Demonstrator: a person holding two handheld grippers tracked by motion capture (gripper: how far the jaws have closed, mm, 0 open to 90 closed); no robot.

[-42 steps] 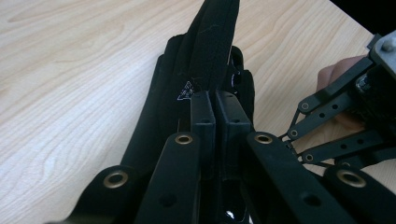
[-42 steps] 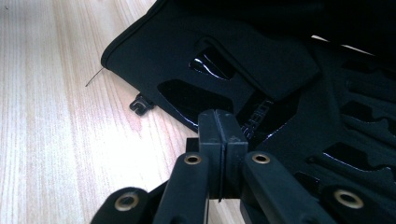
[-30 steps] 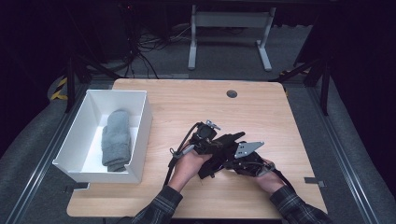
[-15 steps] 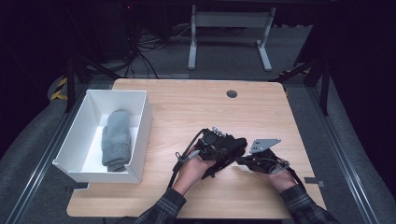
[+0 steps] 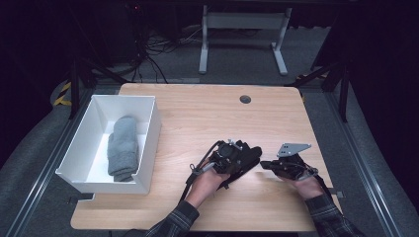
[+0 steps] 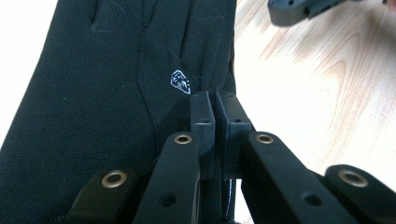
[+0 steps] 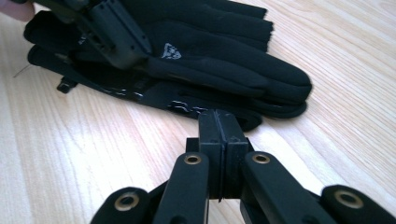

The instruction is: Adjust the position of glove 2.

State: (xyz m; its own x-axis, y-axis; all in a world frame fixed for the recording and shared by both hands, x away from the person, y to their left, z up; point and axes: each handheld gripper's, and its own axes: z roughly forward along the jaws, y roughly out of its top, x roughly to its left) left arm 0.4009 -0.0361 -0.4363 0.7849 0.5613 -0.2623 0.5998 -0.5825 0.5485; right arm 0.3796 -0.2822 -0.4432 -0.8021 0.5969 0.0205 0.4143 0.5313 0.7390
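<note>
1. left gripper [image 6: 214,100] clamped on black glove [image 6: 107,93]'s edge; pinched fold hidden behind pads.
2. right gripper [image 7: 219,119] closed, empty, just beside glove on table [image 5: 197,113].
3. high view: glove possibly a stacked pair.

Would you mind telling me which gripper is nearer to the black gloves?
Left. The left gripper is shut on the black gloves; the right gripper, shut and empty, sits just beside them.
</note>
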